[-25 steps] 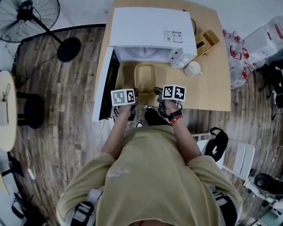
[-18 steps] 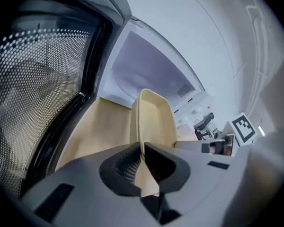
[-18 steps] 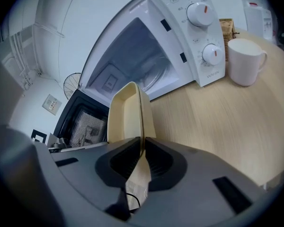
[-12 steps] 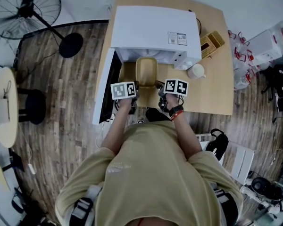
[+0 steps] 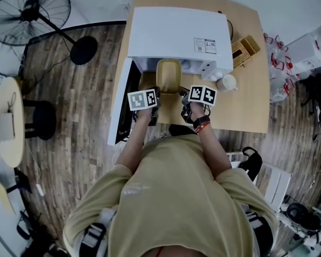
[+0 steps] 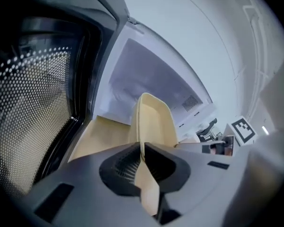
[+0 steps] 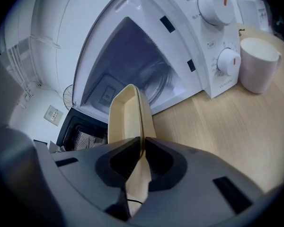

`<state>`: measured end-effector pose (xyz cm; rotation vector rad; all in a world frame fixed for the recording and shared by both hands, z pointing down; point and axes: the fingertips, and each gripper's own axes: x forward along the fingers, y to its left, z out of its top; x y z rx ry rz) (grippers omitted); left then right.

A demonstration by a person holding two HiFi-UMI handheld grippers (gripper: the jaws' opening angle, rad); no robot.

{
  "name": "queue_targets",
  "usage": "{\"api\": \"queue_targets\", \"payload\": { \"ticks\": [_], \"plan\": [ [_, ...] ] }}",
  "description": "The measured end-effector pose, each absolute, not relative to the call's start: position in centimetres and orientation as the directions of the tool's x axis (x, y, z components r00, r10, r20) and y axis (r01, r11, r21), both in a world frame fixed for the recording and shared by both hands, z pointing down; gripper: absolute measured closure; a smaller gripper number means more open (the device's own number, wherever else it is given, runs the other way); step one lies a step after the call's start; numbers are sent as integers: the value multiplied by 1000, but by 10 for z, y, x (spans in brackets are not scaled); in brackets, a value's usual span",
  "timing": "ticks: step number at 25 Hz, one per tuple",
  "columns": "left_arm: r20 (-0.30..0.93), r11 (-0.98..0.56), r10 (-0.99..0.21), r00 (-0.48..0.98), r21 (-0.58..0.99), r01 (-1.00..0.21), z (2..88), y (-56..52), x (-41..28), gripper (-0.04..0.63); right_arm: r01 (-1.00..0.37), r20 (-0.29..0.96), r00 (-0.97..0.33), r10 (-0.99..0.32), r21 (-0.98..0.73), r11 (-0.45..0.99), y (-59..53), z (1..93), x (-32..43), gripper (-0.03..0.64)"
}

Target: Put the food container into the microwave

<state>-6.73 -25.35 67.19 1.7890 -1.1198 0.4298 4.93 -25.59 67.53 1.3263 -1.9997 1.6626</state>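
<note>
Food container [image 5: 168,75] at microwave [image 5: 176,31] mouth, rim pinched by L hand-held gripper [image 6: 141,151] + R hand-held gripper [image 7: 142,148].

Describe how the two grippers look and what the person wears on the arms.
The left gripper and right gripper share one build: smooth grey bodies and jaws lined with black ribbed pads. Each carries a white cube with black square markers. The person wears a tan short-sleeved shirt. The right wrist has black and red bands.
</note>
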Motion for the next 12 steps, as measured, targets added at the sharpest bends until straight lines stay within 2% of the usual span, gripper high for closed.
{"api": "queue_targets", "payload": {
  "ticks": [12],
  "plan": [
    [659,-132,-539,524,549,-826,672,-282,-63,551,-734,645,-541,-540,-676,-72,-283,674,55,560]
  ]
}}
